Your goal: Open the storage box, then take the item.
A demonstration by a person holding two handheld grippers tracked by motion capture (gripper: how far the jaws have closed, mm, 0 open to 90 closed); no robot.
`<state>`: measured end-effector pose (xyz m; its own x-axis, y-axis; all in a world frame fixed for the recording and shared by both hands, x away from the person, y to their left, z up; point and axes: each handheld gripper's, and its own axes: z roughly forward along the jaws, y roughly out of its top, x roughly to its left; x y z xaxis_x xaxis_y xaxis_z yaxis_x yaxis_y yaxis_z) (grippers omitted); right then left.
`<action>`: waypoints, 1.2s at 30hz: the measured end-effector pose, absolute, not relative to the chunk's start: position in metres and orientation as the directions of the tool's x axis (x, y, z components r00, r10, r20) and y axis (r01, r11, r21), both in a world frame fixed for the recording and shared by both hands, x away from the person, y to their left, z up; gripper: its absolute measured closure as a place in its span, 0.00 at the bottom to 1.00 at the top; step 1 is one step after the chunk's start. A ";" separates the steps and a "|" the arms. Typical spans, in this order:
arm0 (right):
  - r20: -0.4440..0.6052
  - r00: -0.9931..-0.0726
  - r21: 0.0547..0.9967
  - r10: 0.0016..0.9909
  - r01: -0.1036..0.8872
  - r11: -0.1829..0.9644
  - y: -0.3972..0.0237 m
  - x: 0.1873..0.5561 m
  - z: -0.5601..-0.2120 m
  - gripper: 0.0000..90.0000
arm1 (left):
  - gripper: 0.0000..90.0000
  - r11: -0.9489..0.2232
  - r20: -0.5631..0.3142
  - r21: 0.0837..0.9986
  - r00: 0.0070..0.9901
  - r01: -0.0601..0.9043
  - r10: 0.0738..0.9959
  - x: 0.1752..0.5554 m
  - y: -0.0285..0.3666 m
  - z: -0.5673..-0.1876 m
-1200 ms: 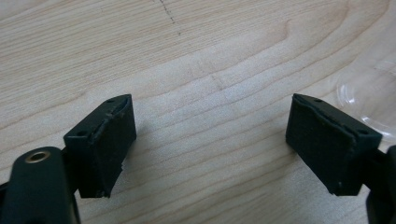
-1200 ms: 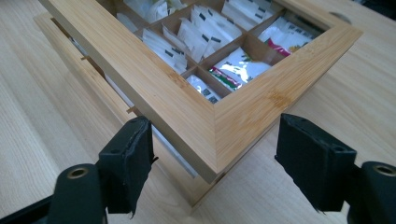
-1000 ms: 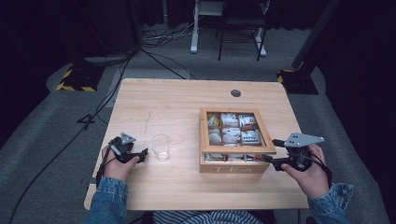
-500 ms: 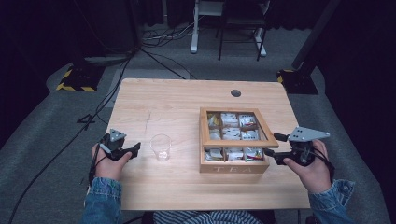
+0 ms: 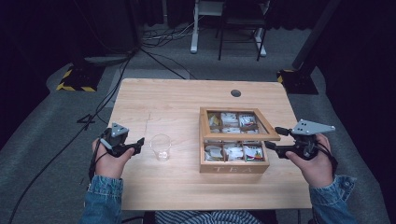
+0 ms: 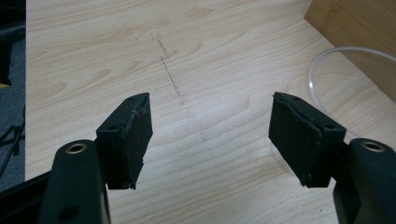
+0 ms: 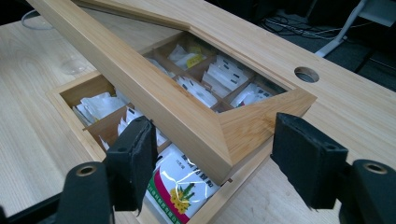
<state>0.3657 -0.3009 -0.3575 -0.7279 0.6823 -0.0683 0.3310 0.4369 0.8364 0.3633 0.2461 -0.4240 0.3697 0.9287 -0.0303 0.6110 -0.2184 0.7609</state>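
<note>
Our right gripper [image 7: 212,154] had been closing around the lid [image 7: 154,100] corner, pads not yet pressing; the lid now stood part-raised over the tea box [image 5: 233,167]. Our left gripper [image 6: 210,135], spread and empty, had lifted beside the glass [image 5: 160,147].

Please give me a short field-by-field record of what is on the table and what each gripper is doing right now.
table: light wood
tea box: wooden, lid partly raised, tea bags in compartments
lid corner: between the right gripper fingers, which have just been closing; contact cannot be told
glass: clear, empty, left of the box
left gripper: open, nothing between its fingers, beside the glass
</note>
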 end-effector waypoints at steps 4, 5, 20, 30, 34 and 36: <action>-0.059 -0.723 0.843 0.688 0.333 0.422 -0.301 0.368 -0.354 0.36 | 0.34 -0.217 -0.041 0.757 0.377 0.616 0.925 0.361 0.246 -0.420; -0.058 -0.721 0.845 0.690 0.333 0.419 -0.301 0.368 -0.354 0.36 | 0.34 -0.209 -0.050 0.758 0.375 0.618 0.926 0.360 0.245 -0.419; -0.046 -0.706 0.860 0.707 0.332 0.387 -0.301 0.374 -0.347 0.38 | 0.34 -0.282 -0.036 0.780 0.490 0.558 0.871 0.351 0.212 -0.390; -0.041 -0.701 0.863 0.712 0.334 0.379 -0.301 0.374 -0.346 0.38 | 0.34 -0.302 -0.037 0.808 0.555 0.506 0.831 0.344 0.189 -0.376; -0.044 -0.699 0.865 0.714 0.331 0.378 -0.301 0.375 -0.345 0.39 | 0.34 -0.327 -0.041 0.807 0.600 0.491 0.799 0.340 0.174 -0.375; -0.042 -0.699 0.865 0.714 0.332 0.376 -0.301 0.375 -0.345 0.39 | 0.34 -0.335 -0.046 0.808 0.618 0.485 0.785 0.339 0.167 -0.375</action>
<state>0.3745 -0.3013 -0.3454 -0.6991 0.7138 -0.0417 0.3320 0.3757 0.8652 0.3391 0.1665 -0.3746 0.6177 0.7851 -0.0457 0.4852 -0.3348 0.8078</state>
